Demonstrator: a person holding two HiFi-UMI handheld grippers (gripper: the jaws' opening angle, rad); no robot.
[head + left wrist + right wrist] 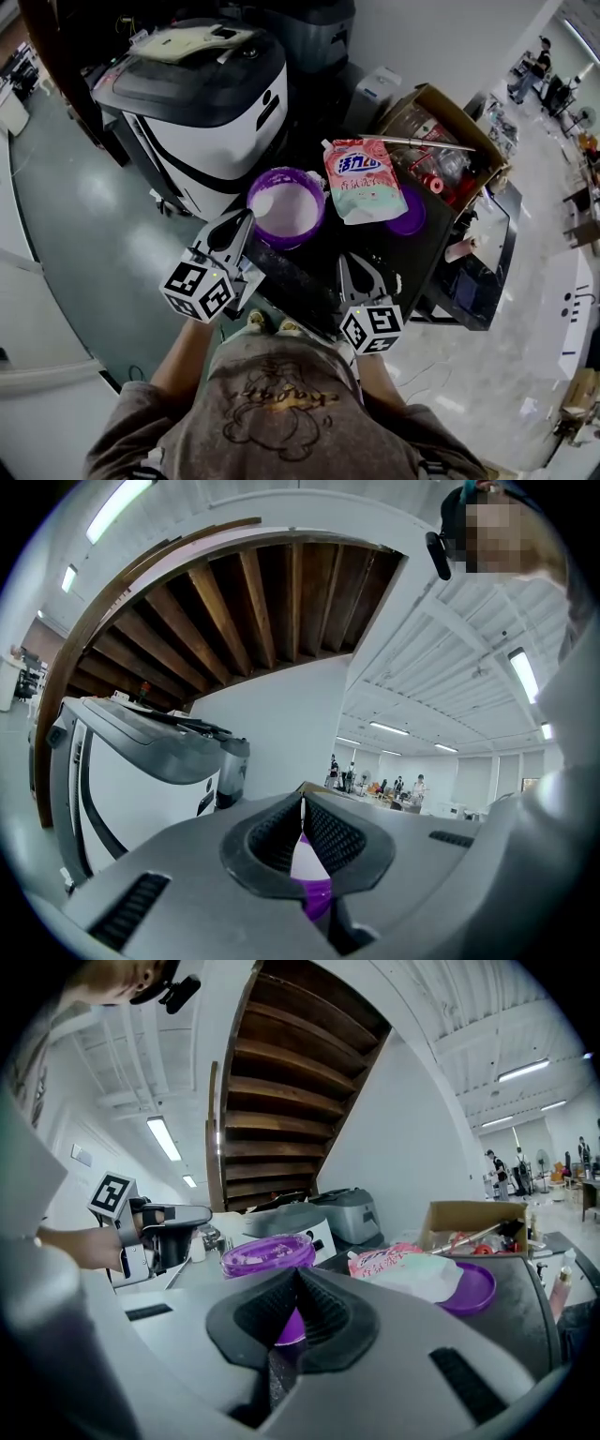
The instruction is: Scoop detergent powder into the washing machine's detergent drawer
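A purple tub (pixel 286 204) holding white powder stands on the dark table (pixel 309 281), beside a pink-and-white detergent pouch (pixel 364 178) that lies flat. The white washing machine (pixel 202 103) with a dark lid stands to the left. My left gripper (pixel 246 220) is shut, its tip at the tub's left rim; whether it touches the rim cannot be told. In the left gripper view the jaws (pixel 302 803) meet and only a sliver of the tub shows through the gap below them. My right gripper (pixel 347 259) is shut and empty, just short of the tub (pixel 267 1253).
A purple lid (pixel 409 212) lies right of the pouch (pixel 403 1269). An open cardboard box (pixel 441 141) with a metal rod across it sits at the table's far right corner. A second grey machine (pixel 309 28) stands behind. The person's torso is close to the table's near edge.
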